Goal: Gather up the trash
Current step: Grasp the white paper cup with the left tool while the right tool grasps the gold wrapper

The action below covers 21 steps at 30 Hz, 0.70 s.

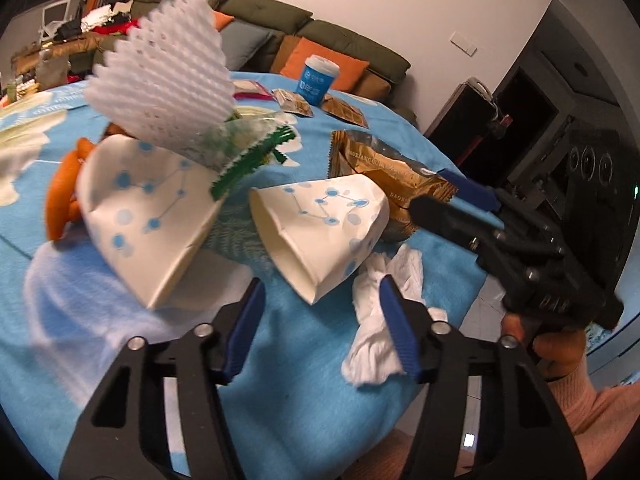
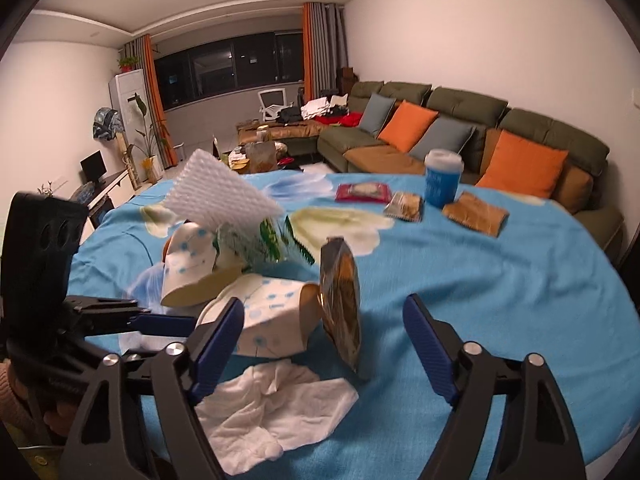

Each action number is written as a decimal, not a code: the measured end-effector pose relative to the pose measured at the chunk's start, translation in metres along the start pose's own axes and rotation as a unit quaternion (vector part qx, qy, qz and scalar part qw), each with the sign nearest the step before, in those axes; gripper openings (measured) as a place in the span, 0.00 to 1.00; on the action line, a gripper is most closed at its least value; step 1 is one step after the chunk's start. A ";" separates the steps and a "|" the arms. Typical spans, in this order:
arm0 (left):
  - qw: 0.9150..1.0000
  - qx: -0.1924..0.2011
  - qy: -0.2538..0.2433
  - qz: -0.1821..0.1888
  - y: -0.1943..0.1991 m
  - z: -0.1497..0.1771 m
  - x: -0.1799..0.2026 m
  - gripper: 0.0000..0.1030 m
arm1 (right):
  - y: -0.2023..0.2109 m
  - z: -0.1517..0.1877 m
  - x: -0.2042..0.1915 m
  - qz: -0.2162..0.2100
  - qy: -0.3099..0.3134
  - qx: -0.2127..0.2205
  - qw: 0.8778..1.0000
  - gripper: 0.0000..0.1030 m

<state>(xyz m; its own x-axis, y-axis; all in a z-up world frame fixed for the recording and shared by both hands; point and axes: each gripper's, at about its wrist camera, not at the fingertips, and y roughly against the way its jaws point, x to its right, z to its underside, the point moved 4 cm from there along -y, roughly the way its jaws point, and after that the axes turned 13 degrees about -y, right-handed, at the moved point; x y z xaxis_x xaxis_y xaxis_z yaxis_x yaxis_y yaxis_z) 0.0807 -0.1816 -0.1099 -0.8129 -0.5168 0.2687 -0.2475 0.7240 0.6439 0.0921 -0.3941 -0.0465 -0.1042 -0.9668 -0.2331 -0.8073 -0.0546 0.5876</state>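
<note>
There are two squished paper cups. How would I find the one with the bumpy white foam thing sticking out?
Start at the blue tablecloth and find the pile of trash near its front edge. Two crushed white paper cups with blue dots lie there on their sides. Yours is the farther cup: a white foam fruit net and a green-edged clear wrapper poke out, while the nearer cup looks empty.

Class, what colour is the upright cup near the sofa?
Blue cup with a white lid, clearest in the right wrist view.
</note>
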 end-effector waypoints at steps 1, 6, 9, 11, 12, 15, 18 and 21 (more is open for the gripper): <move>1.000 -0.002 -0.001 0.002 -0.003 -0.003 0.000 0.48 | -0.002 0.001 -0.001 -0.005 -0.004 -0.004 1.000 0.68; 1.000 -0.006 -0.004 0.012 -0.022 -0.018 -0.001 0.27 | -0.011 0.003 0.004 -0.021 -0.023 -0.022 0.999 0.47; 1.000 -0.005 -0.001 0.017 -0.025 -0.022 -0.005 0.24 | -0.014 0.004 0.009 -0.028 -0.034 -0.030 0.999 0.32; 1.000 0.001 -0.005 0.020 -0.023 -0.024 -0.005 0.20 | -0.015 0.003 0.011 -0.030 -0.040 -0.033 0.998 0.17; 1.000 0.005 -0.009 0.022 -0.021 -0.025 -0.005 0.17 | -0.016 0.003 0.012 -0.030 -0.042 -0.034 0.998 0.13; 0.999 0.014 -0.017 0.027 -0.010 -0.027 -0.002 0.10 | -0.017 0.000 0.014 -0.028 -0.048 -0.032 0.998 0.09; 0.999 0.022 -0.016 0.033 -0.003 -0.028 0.000 0.06 | -0.013 -0.005 0.014 -0.028 -0.050 -0.022 0.998 0.07; 0.999 0.030 -0.021 0.037 0.006 -0.028 0.004 0.05 | -0.006 -0.012 0.012 -0.029 -0.048 -0.007 0.998 0.06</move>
<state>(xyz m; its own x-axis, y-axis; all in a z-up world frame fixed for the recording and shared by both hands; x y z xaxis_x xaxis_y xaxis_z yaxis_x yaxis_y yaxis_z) 0.0909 -0.1919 -0.0853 -0.8514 -0.4419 0.2825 -0.2161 0.7863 0.5788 0.1027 -0.4081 -0.0431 -0.1140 -0.9336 -0.3396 -0.8049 -0.1135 0.5824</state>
